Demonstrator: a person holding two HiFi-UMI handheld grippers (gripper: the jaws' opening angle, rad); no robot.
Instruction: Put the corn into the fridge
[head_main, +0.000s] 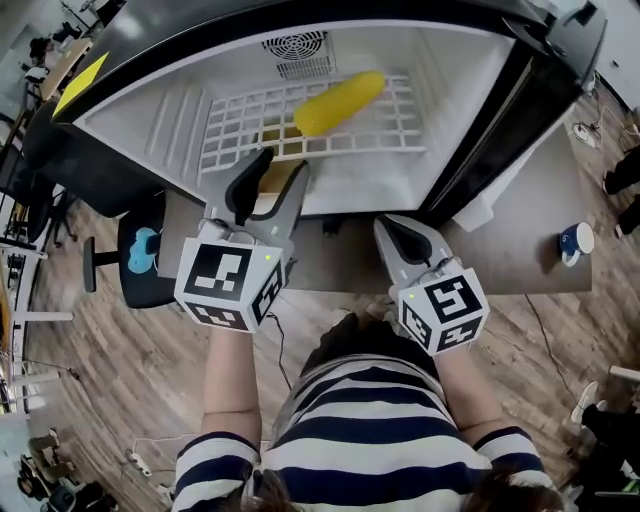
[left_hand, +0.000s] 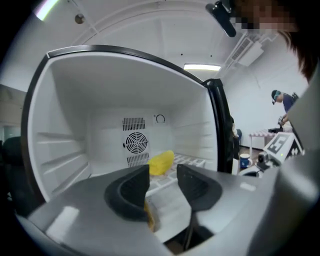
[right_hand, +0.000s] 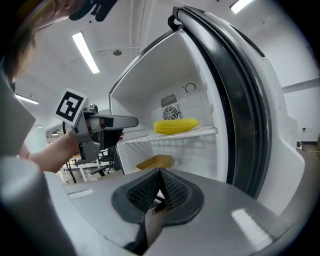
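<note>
On the white wire shelf (head_main: 240, 130) inside the open white mini fridge (head_main: 460, 90), toward the far right, lies the yellow corn cob (head_main: 340, 102), lengthwise across the bars & touching nothing else, so by my read the task's thing is already in the fridge. At the fridge mouth, by the shelf's near-left edge, is the left gripper (head_main: 283, 165), jaws well apart w/ nothing between them; prob. parted because the cob rests on its own & needs no hold. Lower & nearer, in front of the fridge's bottom edge, hangs the right gripper (head_main: 390, 232), jaws pressed together, empty; looks idle, well clear of the opening. To the right the dark-edged door (head_main: 540, 80) stands wide open, which gives both tools room. Below the shelf, on the fridge floor, a shallow tan-yellow item (right_hand: 155, 162); can't tell what it is. Left to do, as I judge it: draw the left gripper out, maybe shut the door
</note>
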